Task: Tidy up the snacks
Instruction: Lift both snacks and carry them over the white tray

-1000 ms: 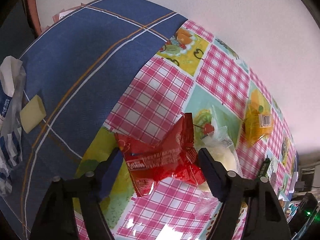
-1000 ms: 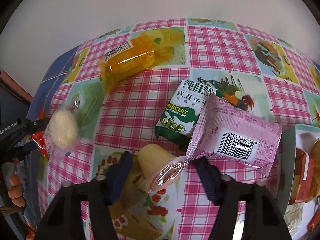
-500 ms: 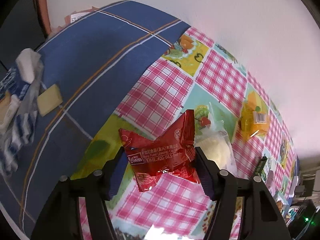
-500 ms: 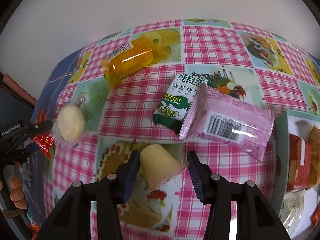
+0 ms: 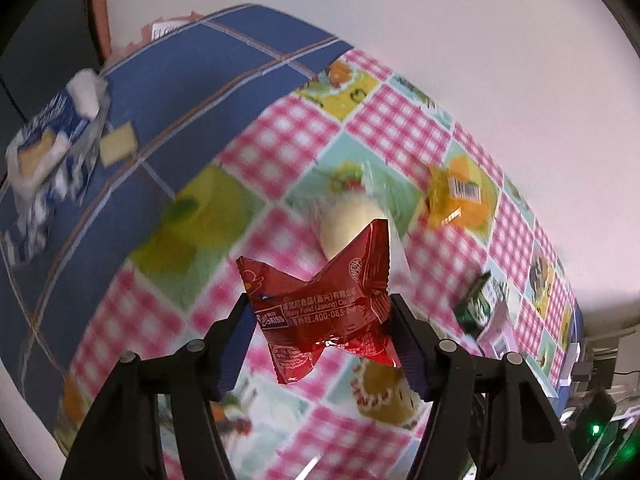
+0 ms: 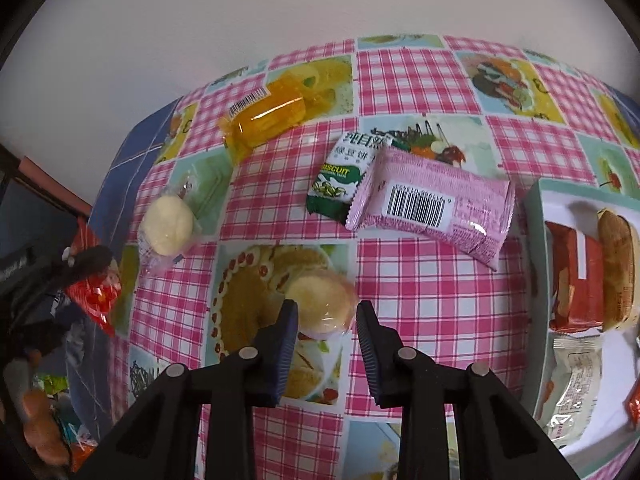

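A red snack packet (image 5: pixel 324 312) is clamped between the pads of the left hand-held gripper (image 5: pixel 322 340) and carried clear of the table (image 6: pixel 420 280). A pale pudding cup (image 6: pixel 320 304) is pinched in the right hand-held gripper (image 6: pixel 326 332), whose jaws are fully closed on it. Transfer appears under way; placement into the tray (image 6: pixel 534 216) at the right, already partly filled, is judged next. The tray's far side is cut off, and the tablecloth below the red packet is blurred.

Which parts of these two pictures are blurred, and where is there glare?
Left wrist view: tablecloth smeared by motion, red packet sharp. Right wrist view: mostly sharp, glare on the orange packet and pink packet; both bend the table edges.
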### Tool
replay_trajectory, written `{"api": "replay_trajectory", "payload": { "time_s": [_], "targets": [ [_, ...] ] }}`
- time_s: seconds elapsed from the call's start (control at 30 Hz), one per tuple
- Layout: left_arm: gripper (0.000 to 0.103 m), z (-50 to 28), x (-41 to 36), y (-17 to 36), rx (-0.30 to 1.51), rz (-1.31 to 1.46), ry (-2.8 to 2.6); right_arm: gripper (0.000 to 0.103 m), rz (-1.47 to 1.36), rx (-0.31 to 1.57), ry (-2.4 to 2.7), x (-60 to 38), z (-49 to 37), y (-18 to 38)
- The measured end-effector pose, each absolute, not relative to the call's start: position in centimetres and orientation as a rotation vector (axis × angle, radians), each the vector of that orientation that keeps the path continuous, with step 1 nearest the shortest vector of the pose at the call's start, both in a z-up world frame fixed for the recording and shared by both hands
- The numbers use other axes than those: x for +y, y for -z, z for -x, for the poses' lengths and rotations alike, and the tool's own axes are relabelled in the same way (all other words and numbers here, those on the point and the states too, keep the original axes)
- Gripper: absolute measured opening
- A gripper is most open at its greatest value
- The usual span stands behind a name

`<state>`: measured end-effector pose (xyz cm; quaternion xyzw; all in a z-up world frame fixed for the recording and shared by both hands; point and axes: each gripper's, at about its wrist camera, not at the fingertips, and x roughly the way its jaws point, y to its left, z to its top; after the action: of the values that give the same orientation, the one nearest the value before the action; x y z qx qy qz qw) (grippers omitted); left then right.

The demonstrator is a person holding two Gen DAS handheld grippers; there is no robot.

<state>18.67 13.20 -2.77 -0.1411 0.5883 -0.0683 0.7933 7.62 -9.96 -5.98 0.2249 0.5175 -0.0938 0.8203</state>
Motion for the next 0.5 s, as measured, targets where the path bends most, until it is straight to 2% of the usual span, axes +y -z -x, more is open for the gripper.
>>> {"api": "replay_trajectory", "payload": {
  "time_s": [0.33, 0.5],
  "targets": [
    [0.067, -14.7, 9.7, 4.9, 1.291, 0.333, 0.044, 0.034, -0.425, 1.15, 0.173, -9.2, -8.8, 6.1],
    [0.067, -14.6, 8.9, 7.6, 1.309, 0.28, 0.014, 0.039, -0.4, 1.159, 0.174, -9.7, -9.5, 6.4]
  ]
}}
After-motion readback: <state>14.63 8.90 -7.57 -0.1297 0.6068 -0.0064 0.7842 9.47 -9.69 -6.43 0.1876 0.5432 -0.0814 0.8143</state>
